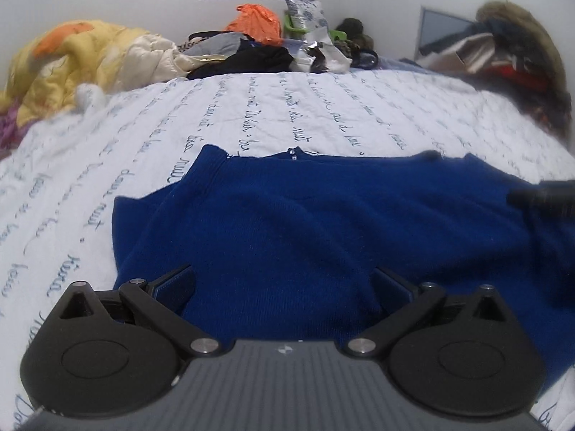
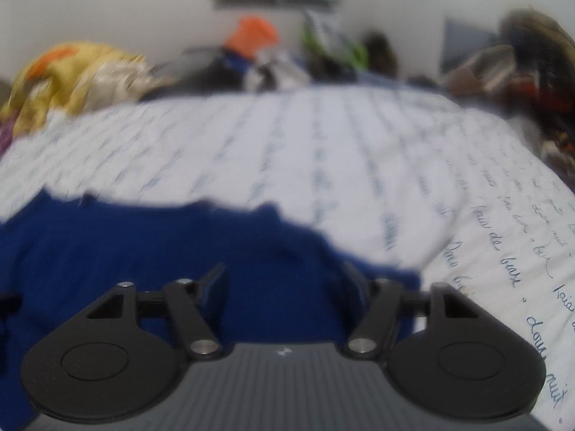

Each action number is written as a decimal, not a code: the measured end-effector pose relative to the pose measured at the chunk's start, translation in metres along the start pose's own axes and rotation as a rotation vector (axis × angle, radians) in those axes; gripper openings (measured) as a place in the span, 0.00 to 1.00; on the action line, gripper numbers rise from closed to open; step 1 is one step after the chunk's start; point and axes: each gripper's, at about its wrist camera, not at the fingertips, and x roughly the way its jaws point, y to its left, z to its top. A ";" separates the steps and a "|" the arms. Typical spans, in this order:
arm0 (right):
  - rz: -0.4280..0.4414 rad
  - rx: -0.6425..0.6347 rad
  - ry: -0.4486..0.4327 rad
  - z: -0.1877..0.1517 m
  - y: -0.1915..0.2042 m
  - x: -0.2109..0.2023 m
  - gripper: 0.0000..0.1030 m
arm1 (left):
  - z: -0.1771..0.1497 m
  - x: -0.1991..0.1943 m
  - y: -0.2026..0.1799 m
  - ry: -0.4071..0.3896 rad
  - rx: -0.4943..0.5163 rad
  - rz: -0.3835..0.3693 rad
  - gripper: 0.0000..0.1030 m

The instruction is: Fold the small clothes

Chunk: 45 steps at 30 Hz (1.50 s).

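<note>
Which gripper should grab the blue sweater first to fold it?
Probably the left hand-held gripper: its jaws are open over the blue sweater, near its left edge, in a sharp view. The right hand-held gripper is also open over the sweater, but its picture is blurred.

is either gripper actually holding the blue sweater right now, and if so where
No. Both the left gripper and right gripper stand open over the near edge of the blue sweater, with no fabric pinched between the fingers.

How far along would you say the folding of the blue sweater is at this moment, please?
Early. Done: the blue sweater lies spread on the white bedspread. In hand: the left gripper and right gripper sit over its near edge, jaws open, gripping nothing. Left: every fold; no folded layer shows.
</note>
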 end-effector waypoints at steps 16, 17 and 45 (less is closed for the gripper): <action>-0.104 0.037 -0.037 -0.028 0.000 0.008 1.00 | -0.013 -0.004 -0.003 -0.068 -0.003 0.011 1.00; -0.117 0.032 -0.044 -0.030 0.001 0.007 1.00 | -0.013 -0.004 -0.003 -0.069 -0.004 0.012 1.00; -0.078 0.120 -0.023 -0.033 -0.008 0.005 1.00 | -0.015 -0.006 -0.001 -0.073 -0.010 0.011 1.00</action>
